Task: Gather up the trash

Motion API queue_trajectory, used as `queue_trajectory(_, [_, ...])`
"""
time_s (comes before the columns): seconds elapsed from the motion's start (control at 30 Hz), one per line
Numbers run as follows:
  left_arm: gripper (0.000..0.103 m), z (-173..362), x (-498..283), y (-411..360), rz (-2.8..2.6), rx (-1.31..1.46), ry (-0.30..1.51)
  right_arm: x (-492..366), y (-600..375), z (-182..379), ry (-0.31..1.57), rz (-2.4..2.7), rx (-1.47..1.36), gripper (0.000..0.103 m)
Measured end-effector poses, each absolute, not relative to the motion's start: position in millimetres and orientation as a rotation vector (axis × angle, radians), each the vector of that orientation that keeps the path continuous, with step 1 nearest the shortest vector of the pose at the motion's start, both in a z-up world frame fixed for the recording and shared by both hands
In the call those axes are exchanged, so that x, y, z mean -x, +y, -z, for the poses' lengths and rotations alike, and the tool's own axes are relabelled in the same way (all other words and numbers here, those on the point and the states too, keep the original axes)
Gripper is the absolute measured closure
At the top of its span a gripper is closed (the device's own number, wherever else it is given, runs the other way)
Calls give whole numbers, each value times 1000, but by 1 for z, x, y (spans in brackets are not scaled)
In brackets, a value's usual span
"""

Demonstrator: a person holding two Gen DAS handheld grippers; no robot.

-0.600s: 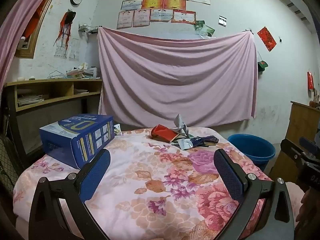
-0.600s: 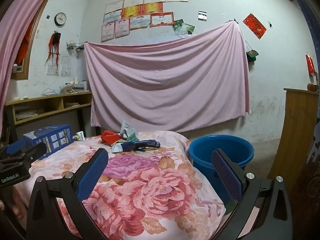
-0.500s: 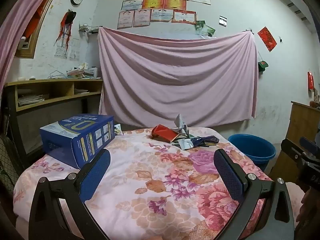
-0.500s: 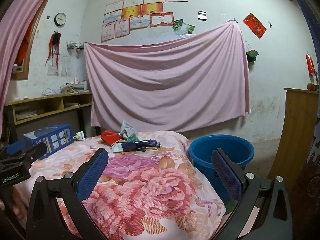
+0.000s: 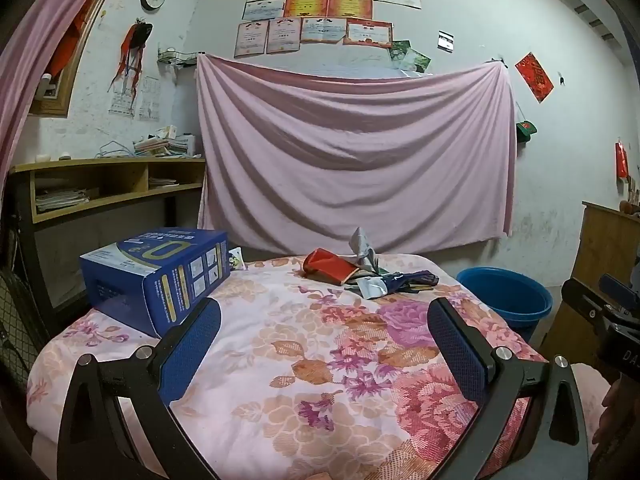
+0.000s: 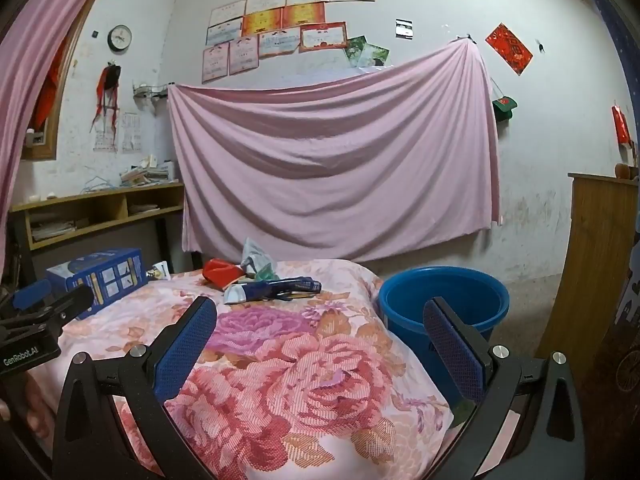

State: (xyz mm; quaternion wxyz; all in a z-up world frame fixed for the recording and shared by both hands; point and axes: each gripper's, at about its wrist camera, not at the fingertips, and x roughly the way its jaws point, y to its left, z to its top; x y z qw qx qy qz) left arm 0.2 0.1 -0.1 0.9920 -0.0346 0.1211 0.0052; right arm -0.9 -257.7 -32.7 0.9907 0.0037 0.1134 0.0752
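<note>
Pink floral fabric covers the table (image 5: 304,364), and at its far end lies the trash: a small heap of crumpled wrappers (image 5: 370,274), made up of a red flattened packet (image 5: 326,266), a grey crinkled foil piece (image 5: 362,246) standing up behind it, and a dark blue wrapper with a white torn end (image 6: 272,289) stretched toward the right. The left gripper (image 5: 324,334) hovers over the near part of the cloth with its blue-padded jaws spread wide and nothing between them; the heap is well ahead of it. The right gripper (image 6: 320,330) is likewise wide apart and empty, held over the near right corner of the table, with the wrappers far in front and slightly to the left. A round blue plastic bucket (image 6: 444,300) stands on the floor just beside the table's right edge, its mouth open upward. On the left side of the table rests a blue cardboard box with white and gold print (image 5: 160,274), apart from the heap. Behind the table a large pink cloth sheet (image 5: 352,160) hangs across the far wall, below a cluster of framed certificates (image 5: 316,16). A wooden shelf unit (image 5: 108,184) runs along the left wall.
</note>
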Motion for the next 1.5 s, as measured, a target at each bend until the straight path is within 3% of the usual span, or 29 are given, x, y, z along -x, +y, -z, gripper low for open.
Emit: queue_trajectory(1.5, [2,2,-1,-2,-11,71,247,-2,-257,37,241,-151,-10,0])
